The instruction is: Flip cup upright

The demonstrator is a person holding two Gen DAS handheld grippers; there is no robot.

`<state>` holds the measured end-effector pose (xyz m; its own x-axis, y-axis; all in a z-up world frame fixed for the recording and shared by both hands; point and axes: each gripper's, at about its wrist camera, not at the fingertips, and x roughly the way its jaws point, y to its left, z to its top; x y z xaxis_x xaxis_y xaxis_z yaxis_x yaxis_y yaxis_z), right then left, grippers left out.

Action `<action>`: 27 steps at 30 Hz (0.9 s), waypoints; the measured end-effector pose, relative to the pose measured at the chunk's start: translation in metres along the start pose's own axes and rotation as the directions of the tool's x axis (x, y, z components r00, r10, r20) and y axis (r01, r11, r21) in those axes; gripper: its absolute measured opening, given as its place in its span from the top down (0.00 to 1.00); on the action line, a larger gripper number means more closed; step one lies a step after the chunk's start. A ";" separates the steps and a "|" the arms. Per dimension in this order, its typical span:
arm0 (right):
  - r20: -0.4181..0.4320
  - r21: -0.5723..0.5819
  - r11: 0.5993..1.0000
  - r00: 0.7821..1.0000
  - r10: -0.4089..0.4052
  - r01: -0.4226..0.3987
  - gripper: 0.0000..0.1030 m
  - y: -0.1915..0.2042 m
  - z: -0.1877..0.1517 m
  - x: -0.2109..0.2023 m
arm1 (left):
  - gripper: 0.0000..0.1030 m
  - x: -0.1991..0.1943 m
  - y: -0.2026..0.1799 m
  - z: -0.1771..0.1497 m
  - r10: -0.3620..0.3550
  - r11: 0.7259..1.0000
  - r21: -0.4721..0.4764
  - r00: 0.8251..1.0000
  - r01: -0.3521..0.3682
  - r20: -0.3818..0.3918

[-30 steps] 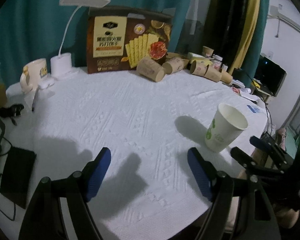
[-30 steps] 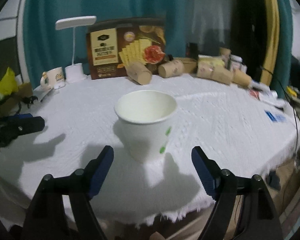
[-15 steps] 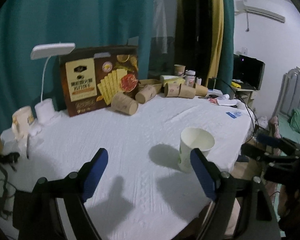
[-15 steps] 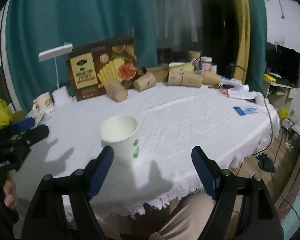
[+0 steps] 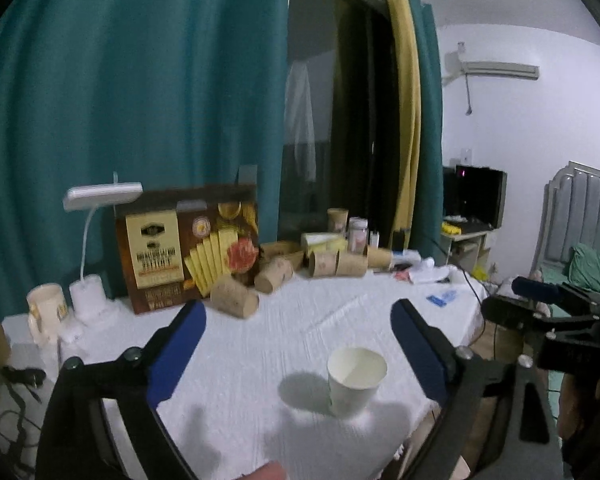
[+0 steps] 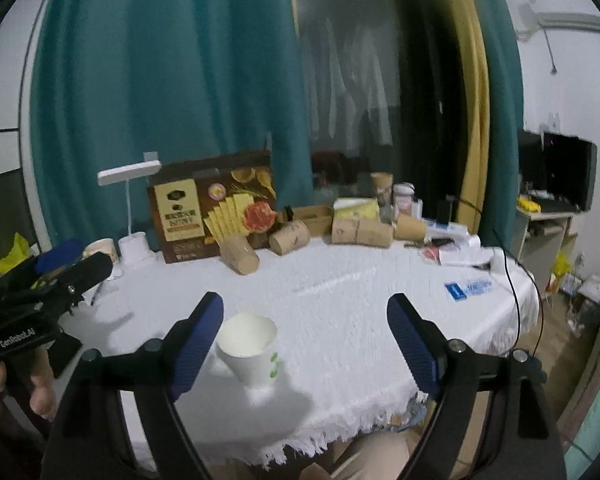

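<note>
A white paper cup [image 5: 355,380] with green marks stands upright, mouth up, on the white tablecloth near the table's front edge; the right wrist view shows this cup [image 6: 252,350] too. My left gripper [image 5: 298,350] hangs above and behind it, jaws wide, nothing between them; they have just been opening. My right gripper [image 6: 305,344] is also raised and back from the cup, open and empty, its jaws having just opened further. Each gripper appears at the edge of the other's view.
Several brown paper cups [image 6: 240,256] lie on their sides along the back of the round table [image 6: 360,292], beside a cracker box [image 6: 212,208], a white desk lamp [image 5: 90,240] and a mug [image 5: 46,312]. Teal curtains hang behind. A blue card [image 6: 468,290] lies at right.
Both grippers have risen and drawn back from the cup, so it looks smaller and lower. Both pairs of jaws have spread wider. The cup stays upright on the cloth.
</note>
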<state>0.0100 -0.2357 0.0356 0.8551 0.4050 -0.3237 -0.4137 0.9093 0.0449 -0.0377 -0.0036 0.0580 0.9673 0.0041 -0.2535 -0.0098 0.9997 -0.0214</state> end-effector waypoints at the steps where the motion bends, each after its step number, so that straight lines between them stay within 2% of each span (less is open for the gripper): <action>1: 0.012 -0.010 1.000 1.000 0.003 -0.003 0.19 0.003 0.002 -0.002 | 0.07 -0.003 0.000 0.002 0.003 1.000 0.005 1.000 -0.003 0.014; 6: 0.051 -0.038 0.999 0.998 0.035 -0.033 0.17 0.019 0.005 -0.007 | 0.06 -0.008 0.006 0.004 0.014 1.000 0.002 1.000 -0.014 0.023; 27: 0.005 -0.019 0.999 0.999 0.042 -0.042 0.16 0.026 0.001 0.018 | 0.05 -0.003 0.024 -0.003 0.006 1.000 -0.027 1.000 -0.006 0.008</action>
<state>0.0149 -0.2048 0.0320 0.8387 0.4430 -0.3168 -0.4547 0.8897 0.0406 -0.0414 0.0202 0.0549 0.9692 0.0107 -0.2459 -0.0226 0.9987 -0.0456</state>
